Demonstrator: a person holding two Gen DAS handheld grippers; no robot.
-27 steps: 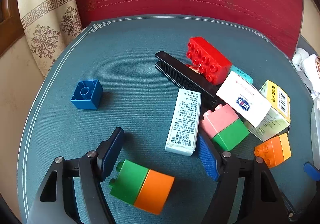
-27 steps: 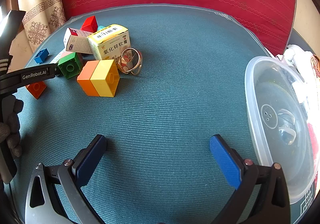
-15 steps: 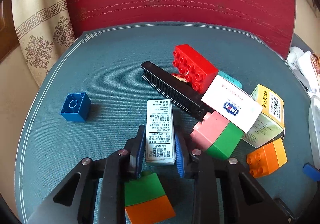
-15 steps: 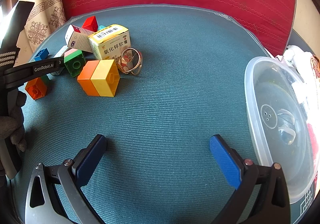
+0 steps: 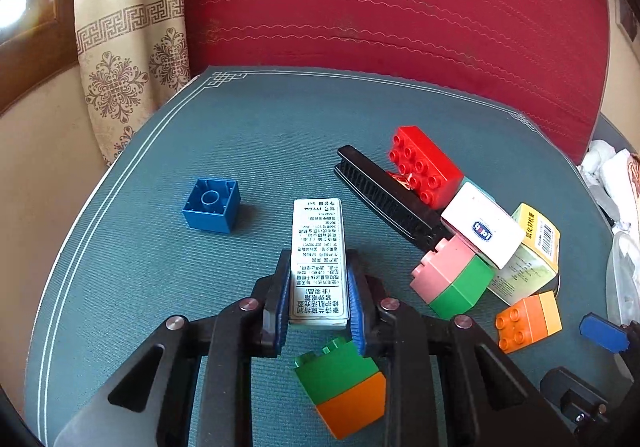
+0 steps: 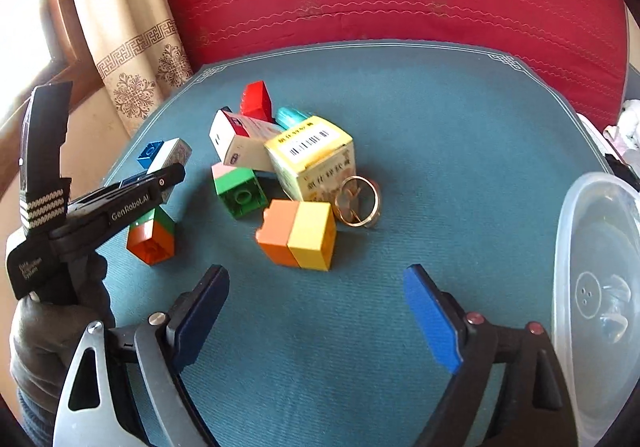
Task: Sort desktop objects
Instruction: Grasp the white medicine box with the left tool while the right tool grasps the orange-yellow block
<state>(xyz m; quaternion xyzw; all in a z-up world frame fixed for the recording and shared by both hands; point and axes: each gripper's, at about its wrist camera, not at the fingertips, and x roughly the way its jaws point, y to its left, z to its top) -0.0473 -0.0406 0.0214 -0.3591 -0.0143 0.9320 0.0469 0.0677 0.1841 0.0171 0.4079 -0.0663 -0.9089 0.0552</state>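
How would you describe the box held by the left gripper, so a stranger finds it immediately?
On the teal mat, the left gripper clamps a slim white box. It lies between the blue brick and the black comb. Only it is covered in dense black print.

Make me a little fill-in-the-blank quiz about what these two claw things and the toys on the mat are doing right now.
1. The left gripper is shut on the white ____ with printed text.
2. The right gripper is ____ and holds nothing.
3. The lone brick left of the gripped item is ____ in colour.
4. The gold ring lies beside the ____ box with a barcode.

Missing words: box; open; blue; yellow
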